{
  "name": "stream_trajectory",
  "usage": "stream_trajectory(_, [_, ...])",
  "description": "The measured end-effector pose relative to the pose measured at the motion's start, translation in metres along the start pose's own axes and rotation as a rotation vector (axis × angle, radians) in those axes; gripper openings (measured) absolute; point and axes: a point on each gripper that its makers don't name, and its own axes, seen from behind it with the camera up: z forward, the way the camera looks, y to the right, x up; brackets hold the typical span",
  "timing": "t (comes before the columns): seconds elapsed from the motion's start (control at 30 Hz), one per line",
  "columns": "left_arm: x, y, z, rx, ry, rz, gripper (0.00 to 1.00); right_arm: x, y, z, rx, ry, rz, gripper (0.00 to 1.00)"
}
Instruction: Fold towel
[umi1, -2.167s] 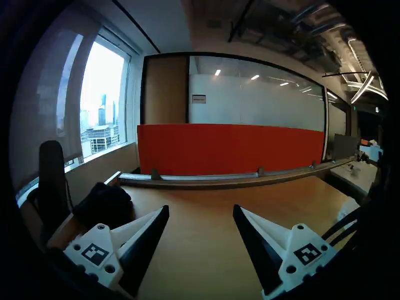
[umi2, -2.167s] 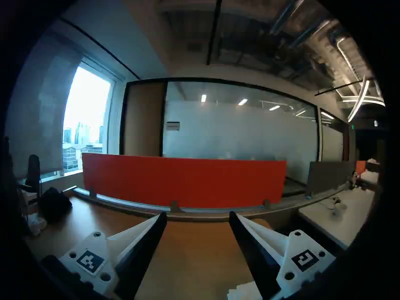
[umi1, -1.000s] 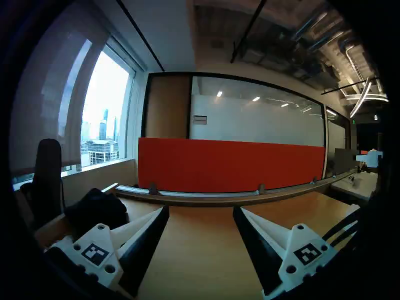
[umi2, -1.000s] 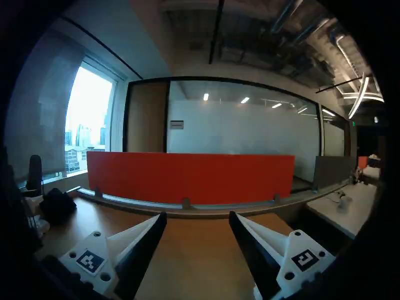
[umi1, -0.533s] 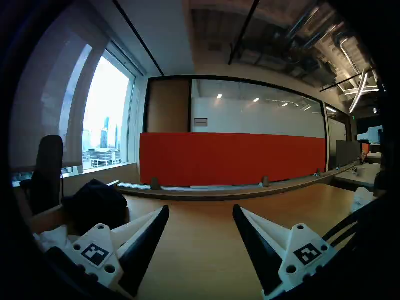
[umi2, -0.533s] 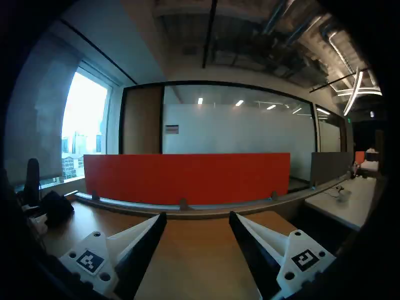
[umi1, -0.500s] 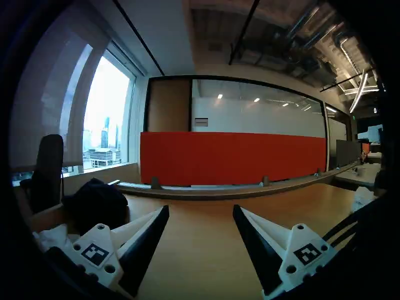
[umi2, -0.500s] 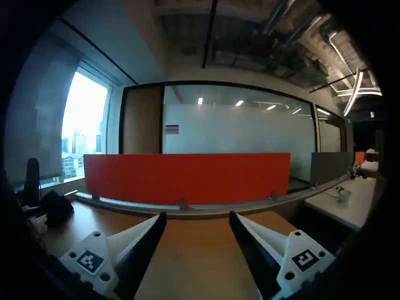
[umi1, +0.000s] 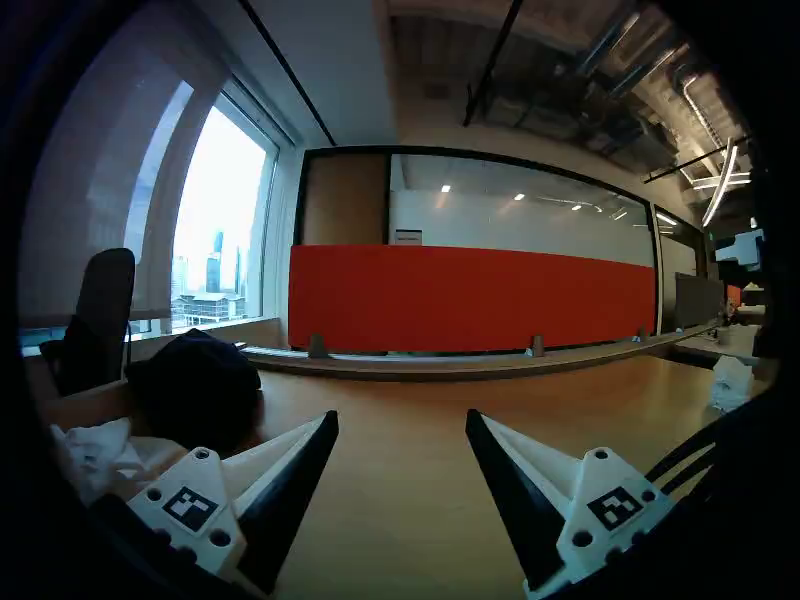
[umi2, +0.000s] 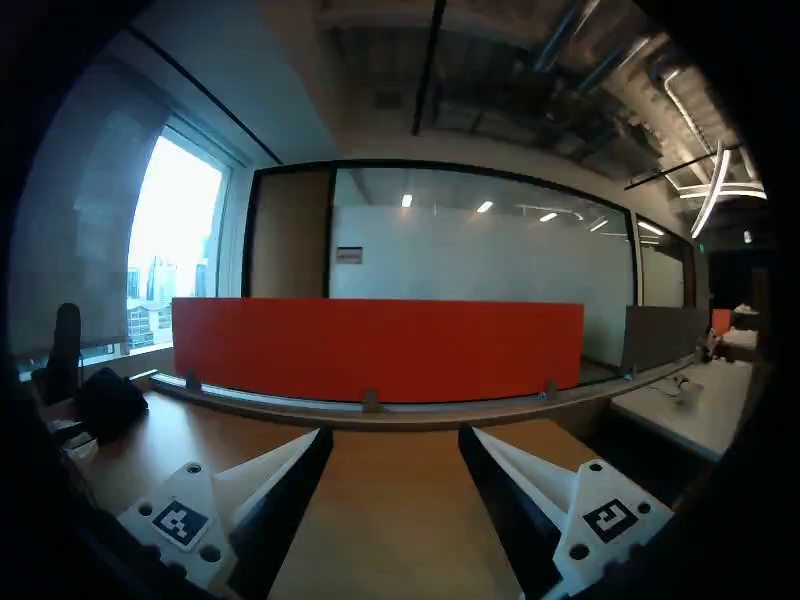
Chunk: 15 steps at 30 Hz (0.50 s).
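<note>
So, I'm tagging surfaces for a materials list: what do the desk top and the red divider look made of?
The desk top looks like wood or wood-look laminate, warm brown with a smooth, soft sheen. The red divider is uniform matte orange-red with no reflections; possibly fabric-covered or painted board, unclear which.

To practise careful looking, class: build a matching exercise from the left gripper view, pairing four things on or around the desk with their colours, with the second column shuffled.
Column one:
1. desk divider
2. bag
3. crumpled cloth
4. desktop

Column two:
A. white
B. light brown wood
C. red
D. black

Pairs: 1-C; 2-D; 3-A; 4-B
</note>
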Motion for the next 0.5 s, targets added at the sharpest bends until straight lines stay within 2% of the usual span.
stream_trajectory(0.3, [-0.013,-0.009,-0.001,0.015,-0.002,-0.008,0.94,-0.004,-0.003,-0.001,0.002,-0.001,-0.005,0.97])
stream_trajectory(0.5, [-0.020,-0.008,0.001,0.020,-0.015,0.005,0.94,-0.004,-0.002,-0.002,0.004,0.001,-0.007,0.97])
